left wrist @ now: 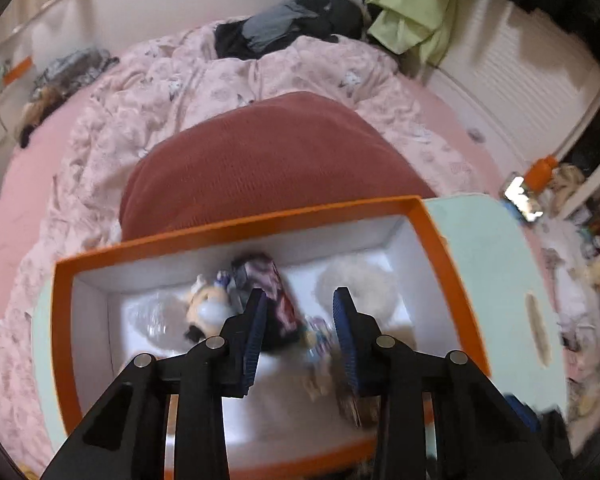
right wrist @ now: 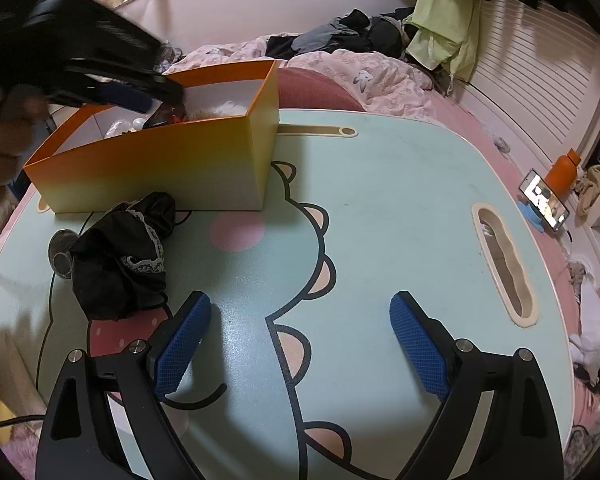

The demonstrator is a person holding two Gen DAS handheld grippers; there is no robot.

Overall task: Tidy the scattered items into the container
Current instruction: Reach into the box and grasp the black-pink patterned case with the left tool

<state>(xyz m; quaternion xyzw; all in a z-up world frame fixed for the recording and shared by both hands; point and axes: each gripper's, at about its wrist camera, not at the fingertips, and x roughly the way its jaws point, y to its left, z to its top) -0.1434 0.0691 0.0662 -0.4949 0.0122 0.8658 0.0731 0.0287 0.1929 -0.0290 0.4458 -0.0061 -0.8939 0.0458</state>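
meanwhile the left gripper [left wrist: 300,312] hangs parted and empty over the orange box [left wrist: 260,220]. the right gripper [right wrist: 300,312] (spread wide) could snag only lace on the black garment [right wrist: 120,252], letting it slip.

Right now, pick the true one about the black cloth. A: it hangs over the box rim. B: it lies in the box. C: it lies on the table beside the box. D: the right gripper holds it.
C: the black cloth lies crumpled on the table, outside the box, while the right gripper is open and empty.
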